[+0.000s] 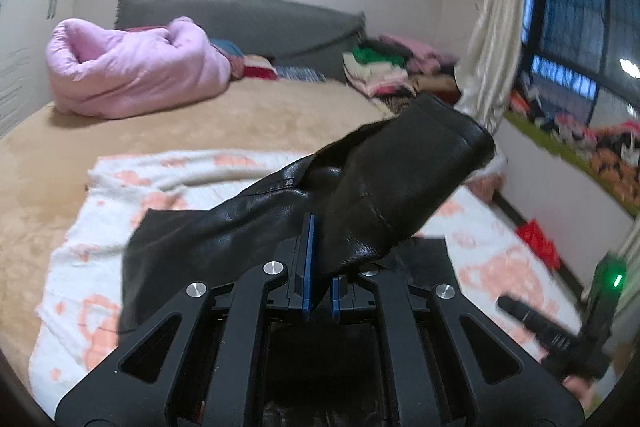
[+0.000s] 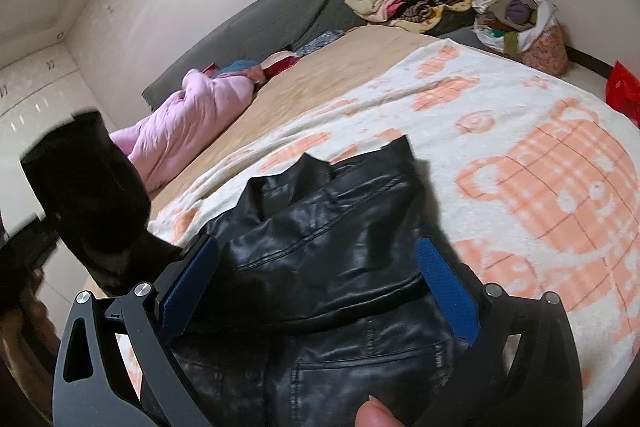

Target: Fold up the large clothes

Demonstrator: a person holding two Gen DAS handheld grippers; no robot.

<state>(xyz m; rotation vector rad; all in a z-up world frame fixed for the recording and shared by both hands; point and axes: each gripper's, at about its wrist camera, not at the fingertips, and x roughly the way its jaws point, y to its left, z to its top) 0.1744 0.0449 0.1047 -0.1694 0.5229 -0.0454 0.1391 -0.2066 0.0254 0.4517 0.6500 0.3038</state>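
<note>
A black leather jacket (image 2: 320, 247), glossy and creased with stitched seams, lies on a fluffy white blanket (image 2: 500, 155) printed with peach checked shapes, spread over a tan bed cover (image 1: 200, 123). From the right wrist view the jacket's body runs along a long axis from about 6 o'clock up to its collar points near 12 o'clock. The left gripper (image 1: 320, 291) is clamped on one sleeve (image 1: 400, 179), its blue pads pinching the leather; the sleeve is a stiff tube that rises off the bed and points toward 1 o'clock, cuff end highest. The right gripper (image 2: 320, 287) stands with its jaws wide apart, blue ribbed pads on either side of the jacket's body; whether they touch the leather is hard to say, as the view is blurred there. A fingertip (image 2: 376, 415) shows at 6 o'clock. The blanket's right edge lies near the bed's side, with bare blanket open at 3 o'clock and bare tan cover toward 10 o'clock. A puffy pink quilt (image 1: 132, 75) sits far off at 10 o'clock, and a heap of mixed clothes (image 1: 384, 67) at 1 o'clock, both well apart from the jacket
</note>
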